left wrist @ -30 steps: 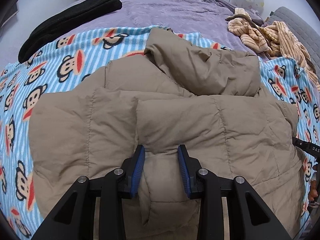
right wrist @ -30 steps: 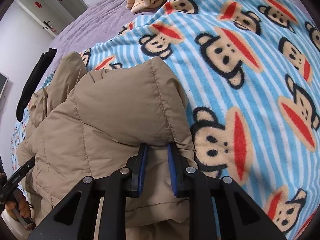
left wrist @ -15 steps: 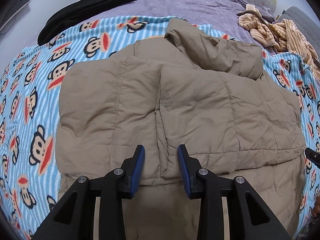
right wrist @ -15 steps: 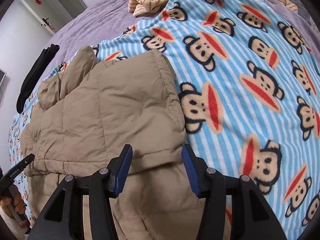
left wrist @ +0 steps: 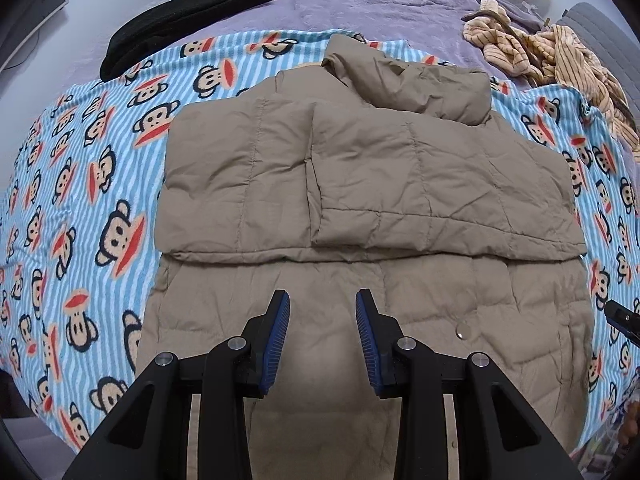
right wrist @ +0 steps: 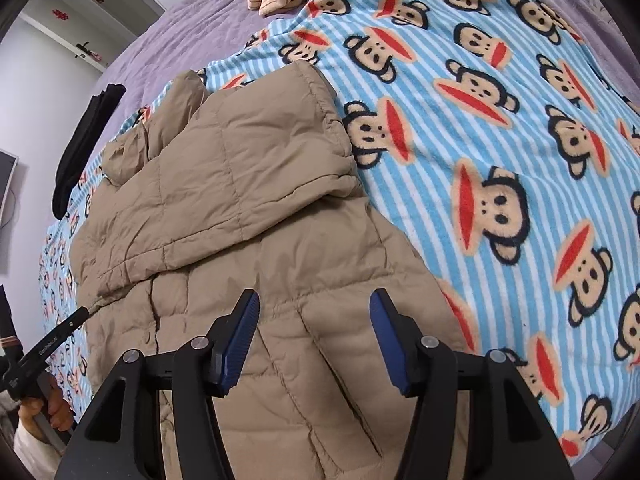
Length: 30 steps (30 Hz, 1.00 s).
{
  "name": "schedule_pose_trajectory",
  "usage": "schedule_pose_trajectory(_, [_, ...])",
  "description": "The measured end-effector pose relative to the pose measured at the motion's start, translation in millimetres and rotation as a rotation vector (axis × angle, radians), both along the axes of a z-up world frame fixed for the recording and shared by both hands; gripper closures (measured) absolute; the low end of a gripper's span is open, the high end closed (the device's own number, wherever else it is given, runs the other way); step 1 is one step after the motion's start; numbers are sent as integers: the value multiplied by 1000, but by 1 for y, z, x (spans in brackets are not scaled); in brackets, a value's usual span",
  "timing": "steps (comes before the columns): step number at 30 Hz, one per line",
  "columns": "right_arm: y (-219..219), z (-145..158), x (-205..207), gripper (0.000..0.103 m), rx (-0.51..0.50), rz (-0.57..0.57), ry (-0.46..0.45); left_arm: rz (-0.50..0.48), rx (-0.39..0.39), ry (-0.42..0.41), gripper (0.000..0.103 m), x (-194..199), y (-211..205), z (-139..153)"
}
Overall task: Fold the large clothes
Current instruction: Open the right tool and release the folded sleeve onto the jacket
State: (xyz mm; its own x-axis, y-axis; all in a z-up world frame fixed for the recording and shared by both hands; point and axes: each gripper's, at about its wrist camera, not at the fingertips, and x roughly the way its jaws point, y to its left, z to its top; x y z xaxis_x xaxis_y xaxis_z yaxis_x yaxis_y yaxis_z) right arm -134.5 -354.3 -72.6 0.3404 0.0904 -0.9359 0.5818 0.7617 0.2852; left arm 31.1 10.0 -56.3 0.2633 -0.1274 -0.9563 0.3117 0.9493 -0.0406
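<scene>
Tan quilted jacket (left wrist: 360, 184) lies on monkey-print blanket (left wrist: 80, 216), upper part folded down over its lower half. Left gripper (left wrist: 323, 336) above the lower panel, jaws partly apart, nothing between them. Right gripper (right wrist: 314, 336) jaws have just been opening, now wide, empty, over the jacket's right side. Left view alone shows the full fold edge and black garment (left wrist: 188, 12); right view alone shows broad bare blanket beyond the jacket's right edge, and a hand (right wrist: 48, 404) on the left gripper's handle.
</scene>
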Motion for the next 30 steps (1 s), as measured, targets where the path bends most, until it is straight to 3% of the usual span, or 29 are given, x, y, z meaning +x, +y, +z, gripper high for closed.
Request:
schedule_pose_trajectory(8, [18,19,-15,39,16,43,8,33,2,15,67,-33,8,17])
schedule_pose_trajectory(10, [22,22,-16,38,22,58,6,46,12,13,40,-40,11,20])
schedule_pose_trajectory(11, [24,23,-17,38,26,66,5,59,16,1,9,-44,13,22])
schedule_pose_trajectory(12, [27,25,-17,38,32,76,4,74,16,-26,2,-49,16,27])
schedule_pose_trajectory(24, [52,31,-23,32,60,138,6,70,68,4,2,-81,31,31])
schedule_pose_trajectory(30, [76,28,-28,24,96,149,4,62,71,50,2,-93,50,21])
